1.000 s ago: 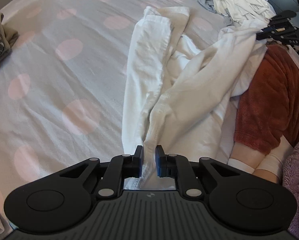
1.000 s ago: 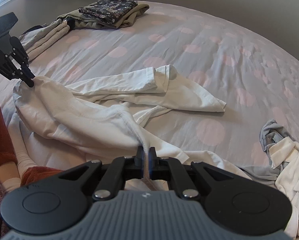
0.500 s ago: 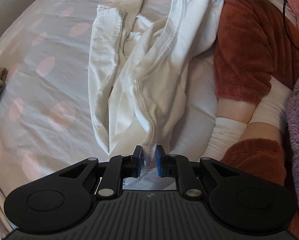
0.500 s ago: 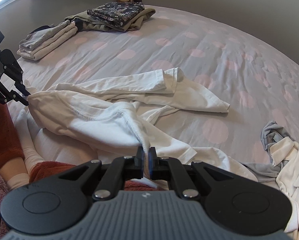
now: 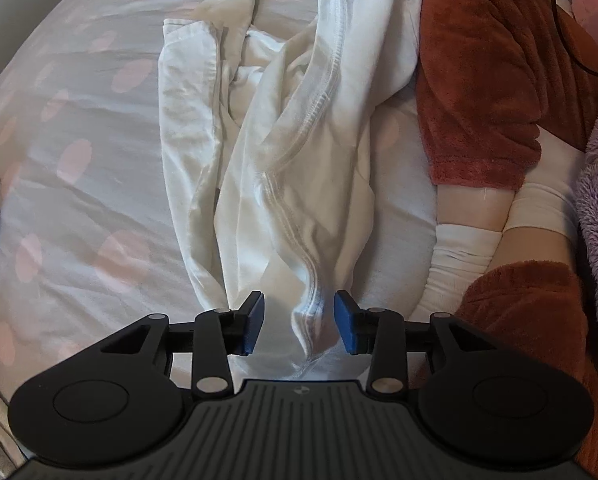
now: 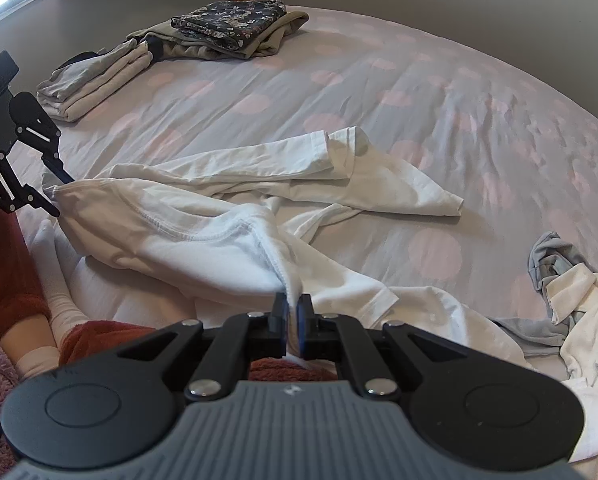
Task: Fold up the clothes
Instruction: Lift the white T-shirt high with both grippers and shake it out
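Bedsheet (image 6: 439, 92) lies bare beyond white shirt (image 5: 299, 184); left gripper (image 5: 299, 322) opening, right gripper (image 6: 293, 322) clamping hem.

The bedsheet (image 6: 439, 92) is pale grey-lilac dotted with soft pink circles. On it lies a plain white T-shirt (image 6: 227, 236). The folded stack (image 6: 235, 26) at the far end is topped by a dark navy fabric with a small pale floral print over khaki-olive cloth. The unfolded heap (image 6: 571, 300) mixes grey and cream pieces. The person's fleece (image 5: 495, 92) is rust-red, perhaps brick; socks (image 5: 463, 248) white. Gripper pads (image 5: 255, 326) are blue on black fingers
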`<state>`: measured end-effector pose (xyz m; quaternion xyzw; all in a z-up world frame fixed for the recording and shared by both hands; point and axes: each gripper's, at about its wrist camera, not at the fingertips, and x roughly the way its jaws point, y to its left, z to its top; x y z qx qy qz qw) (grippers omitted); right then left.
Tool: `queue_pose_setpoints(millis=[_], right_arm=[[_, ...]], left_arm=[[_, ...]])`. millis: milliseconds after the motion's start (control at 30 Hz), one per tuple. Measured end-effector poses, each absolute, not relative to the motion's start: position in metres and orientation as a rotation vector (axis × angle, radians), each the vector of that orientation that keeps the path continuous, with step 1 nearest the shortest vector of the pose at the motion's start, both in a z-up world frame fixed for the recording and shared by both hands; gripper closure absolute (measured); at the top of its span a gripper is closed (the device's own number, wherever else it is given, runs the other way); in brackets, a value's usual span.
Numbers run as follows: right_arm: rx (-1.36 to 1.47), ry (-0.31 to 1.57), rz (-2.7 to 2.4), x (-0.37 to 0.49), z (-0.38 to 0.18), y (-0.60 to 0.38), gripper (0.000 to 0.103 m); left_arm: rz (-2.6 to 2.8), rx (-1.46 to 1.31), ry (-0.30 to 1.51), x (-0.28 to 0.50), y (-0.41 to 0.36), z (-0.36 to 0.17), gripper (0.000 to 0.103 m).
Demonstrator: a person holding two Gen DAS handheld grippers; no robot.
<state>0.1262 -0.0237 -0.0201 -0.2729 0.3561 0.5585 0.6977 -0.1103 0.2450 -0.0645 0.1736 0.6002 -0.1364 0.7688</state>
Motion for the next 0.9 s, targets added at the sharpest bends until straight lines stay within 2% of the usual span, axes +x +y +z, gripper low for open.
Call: queue_pose_setpoints(millis=[33,67,167,300,467,633,900], right_arm=[[-0.608,0.797,1.244,0.126,-0.021,-0.024,0.097],[-0.611,0.799,1.242,0.127,-0.021,-0.024,0.097],[-0.640,0.781,1.227,0.125,-0.020,-0.024,0.097],[-0.721,0.679,1.174,0.121,-0.007,-0.014,0.098],[-0.786,0.470,1.122,0.114,0.036,0.005,0.098],[-0.788,0.213,1.047,0.105,0.109,0.019,0.098],[-0.581,-0.127,0.828,0.106,0.260,0.018,0.098]], left_arm=[[-0.288,0.371,1.308,-0.110,0.244,-0.068,0.091],[-0.285,0.358,1.315,-0.110,0.244,-0.069,0.096],[-0.229,0.337,1.290,-0.112,0.249,-0.062,0.100],[-0.057,0.247,1.236,-0.113,0.273,-0.031,0.101],[0.167,0.209,1.091,-0.115,0.298,0.037,0.101],[0.339,0.196,0.890,-0.128,0.310,0.125,0.101],[0.441,0.187,0.536,-0.144,0.286,0.281,0.101]])
